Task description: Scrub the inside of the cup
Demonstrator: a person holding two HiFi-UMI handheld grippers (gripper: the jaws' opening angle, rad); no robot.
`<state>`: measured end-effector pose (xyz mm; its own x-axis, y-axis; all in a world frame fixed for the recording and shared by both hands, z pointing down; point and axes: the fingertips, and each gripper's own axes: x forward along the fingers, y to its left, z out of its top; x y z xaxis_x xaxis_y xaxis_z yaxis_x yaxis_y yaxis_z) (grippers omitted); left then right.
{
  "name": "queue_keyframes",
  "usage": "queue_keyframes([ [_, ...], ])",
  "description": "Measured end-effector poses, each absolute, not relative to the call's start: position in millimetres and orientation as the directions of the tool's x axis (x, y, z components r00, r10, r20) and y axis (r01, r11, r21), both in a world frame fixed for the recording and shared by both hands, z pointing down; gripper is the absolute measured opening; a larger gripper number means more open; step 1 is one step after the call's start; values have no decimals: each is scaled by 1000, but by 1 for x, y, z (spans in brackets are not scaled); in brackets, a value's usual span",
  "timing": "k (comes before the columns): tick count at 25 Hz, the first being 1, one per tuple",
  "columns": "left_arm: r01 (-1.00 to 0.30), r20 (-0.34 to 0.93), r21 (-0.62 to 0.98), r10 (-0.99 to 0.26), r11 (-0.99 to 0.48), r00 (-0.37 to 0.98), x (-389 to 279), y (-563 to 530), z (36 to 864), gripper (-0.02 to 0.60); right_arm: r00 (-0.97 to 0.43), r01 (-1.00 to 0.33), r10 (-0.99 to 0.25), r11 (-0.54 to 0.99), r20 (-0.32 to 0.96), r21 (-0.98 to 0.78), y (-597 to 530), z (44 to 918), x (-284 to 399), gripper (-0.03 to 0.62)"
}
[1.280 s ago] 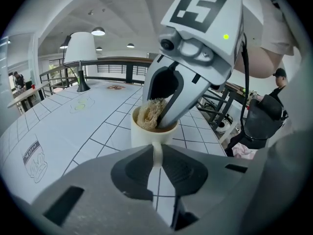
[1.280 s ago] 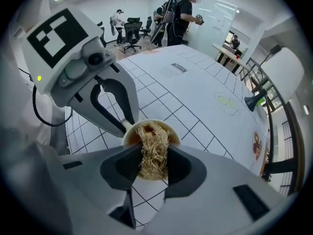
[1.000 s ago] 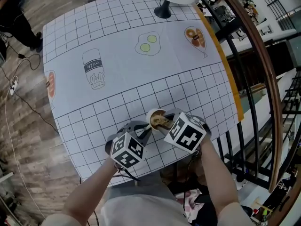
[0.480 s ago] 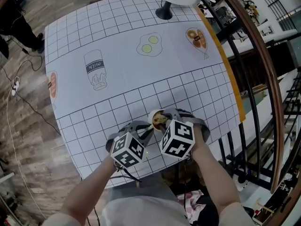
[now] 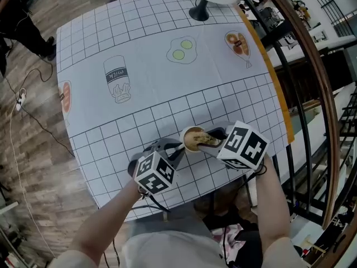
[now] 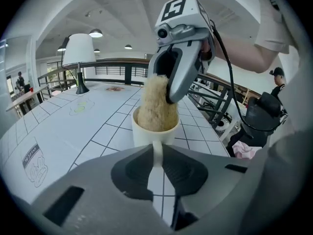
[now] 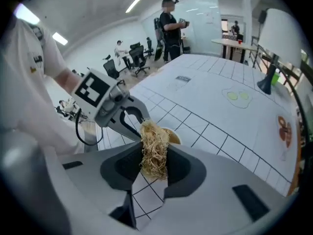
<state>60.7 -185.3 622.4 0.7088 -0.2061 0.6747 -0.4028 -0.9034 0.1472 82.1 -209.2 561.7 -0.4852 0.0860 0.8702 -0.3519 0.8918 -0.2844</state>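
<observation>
A small white cup (image 5: 193, 139) (image 6: 154, 129) stands upright near the table's front edge. My left gripper (image 5: 174, 150) (image 6: 157, 156) is shut on the cup's handle (image 6: 157, 151). A tan fibrous scrubber (image 7: 154, 148) (image 6: 156, 104) is pinched in my right gripper (image 5: 213, 140) (image 7: 153, 166), which comes in from the right. The scrubber's far end (image 5: 205, 139) reaches into the cup's mouth. In the right gripper view the cup (image 7: 172, 135) shows only as a rim behind the scrubber.
The table wears a white grid cloth (image 5: 145, 60) printed with a milk bottle (image 5: 117, 78) and fried eggs (image 5: 182, 50). A white lamp on a black base (image 5: 199, 11) stands at the far edge. A metal railing (image 5: 301, 94) runs along the right side.
The right gripper has swung out to the right and tilted, keeping the scrubber in the cup. The cup and left gripper have shifted slightly right and away.
</observation>
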Motion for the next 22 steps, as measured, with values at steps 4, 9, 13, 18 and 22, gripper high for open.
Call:
queue_keyframes([
  [4, -371, 672, 131, -193, -920, 715, 63, -183, 622, 60, -388, -179, -7, 982, 922, -68, -211, 551, 88, 117],
  [9, -350, 669, 131, -179, -927, 722, 63, -183, 622, 60, -143, 299, -17, 952, 990, 60, -201, 591, 80, 117],
  [13, -343, 668, 136, -170, -929, 725, 65, -183, 622, 60, -95, 337, 47, 941, 994, -12, -198, 610, 74, 115],
  [18, -369, 656, 151, -186, -917, 732, 64, -184, 622, 60, -123, 117, 154, 983, 980, -140, -196, 609, 74, 112],
  [22, -377, 664, 146, -192, -915, 723, 62, -186, 622, 61, -277, -202, 138, 959, 951, -198, -204, 601, 72, 112],
])
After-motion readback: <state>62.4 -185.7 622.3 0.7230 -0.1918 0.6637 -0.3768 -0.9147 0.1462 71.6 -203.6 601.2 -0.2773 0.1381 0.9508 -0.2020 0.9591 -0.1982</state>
